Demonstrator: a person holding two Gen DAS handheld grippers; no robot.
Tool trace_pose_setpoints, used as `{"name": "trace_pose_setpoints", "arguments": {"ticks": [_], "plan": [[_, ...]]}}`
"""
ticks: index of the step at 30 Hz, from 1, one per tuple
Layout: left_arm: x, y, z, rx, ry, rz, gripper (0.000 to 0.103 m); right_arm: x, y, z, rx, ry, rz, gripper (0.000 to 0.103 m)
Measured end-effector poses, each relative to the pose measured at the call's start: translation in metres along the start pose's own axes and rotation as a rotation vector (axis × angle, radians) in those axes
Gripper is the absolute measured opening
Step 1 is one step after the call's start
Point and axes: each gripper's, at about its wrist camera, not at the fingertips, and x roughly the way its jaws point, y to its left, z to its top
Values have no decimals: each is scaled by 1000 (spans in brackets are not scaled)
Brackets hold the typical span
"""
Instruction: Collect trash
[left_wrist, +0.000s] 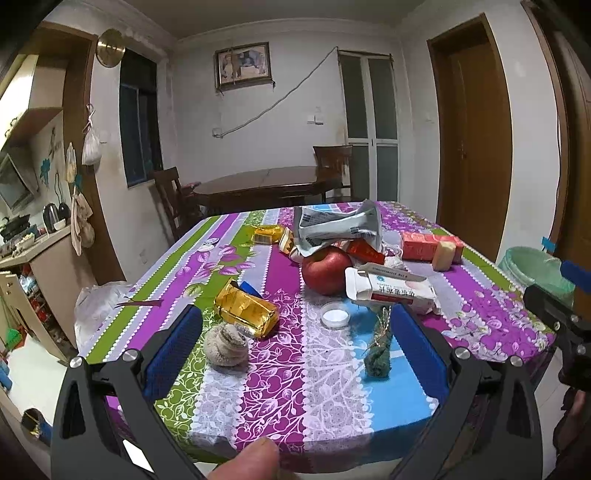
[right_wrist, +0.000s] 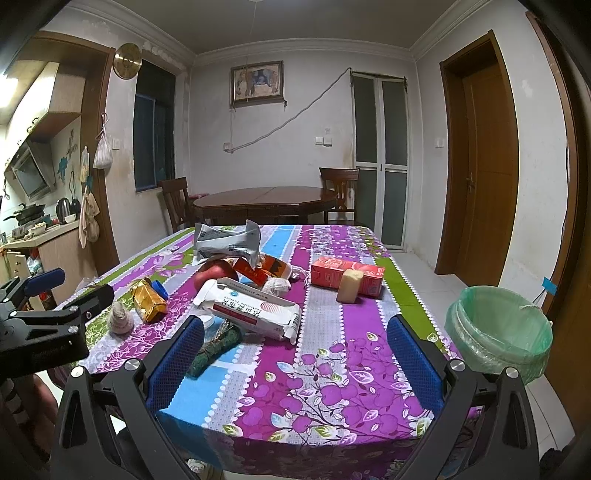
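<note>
Both grippers hang over the near edge of a table (left_wrist: 332, 406) covered in a purple, green and blue floral cloth. The left gripper (left_wrist: 295, 325) has its 2 blue-padded fingers (left_wrist: 173, 354) spread wide with nothing between them, and a fingertip (left_wrist: 251, 458) of the person shows at the bottom of the left wrist view. The right gripper (right_wrist: 295, 332) is likewise spread wide and holds nothing.

The trash lies scattered around a red apple (left_wrist: 327, 271) near the middle of the table. Touching the apple's right side is a white medicine box (left_wrist: 391, 290) with red lettering, tilted on its side. Just in front of the apple sits a small round white lid (left_wrist: 335, 314), and further forward, beside the lid, a dark green twig bundle (left_wrist: 378, 350) stands on end. To the apple's left front lies a gold foil packet (left_wrist: 247, 312) with a blue scrap (left_wrist: 251, 288) behind it, and a crumpled grey wad (left_wrist: 226, 347) touches the packet's near end. On top of the apple rests a crumpled grey-white wrapper (left_wrist: 336, 229), with a red wrapper (left_wrist: 365, 251) under its right side. Behind and to the left of the apple is a second gold packet (left_wrist: 267, 234). To the apple's right, further back, lies a red carton (left_wrist: 421, 245) with a pale yellow block (left_wrist: 445, 254) leaning against it.

Well to the right of the apple, off the table on the floor, stands a bin (right_wrist: 498, 332) lined with a green bag, its mouth open.
</note>
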Motion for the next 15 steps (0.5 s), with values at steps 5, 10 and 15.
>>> {"name": "trace_pose_setpoints", "arguments": {"ticks": [5,10,15], "plan": [[3,-1,-2,5,9,0,98,-1,0,1,-1,3,0,99],[5,-1,-5,8,17,3,98,-1,1,1,-2,4,0,99],[14,6,-8,-12,64,-8,98,1,2,1,-9,13,6,99]]}}
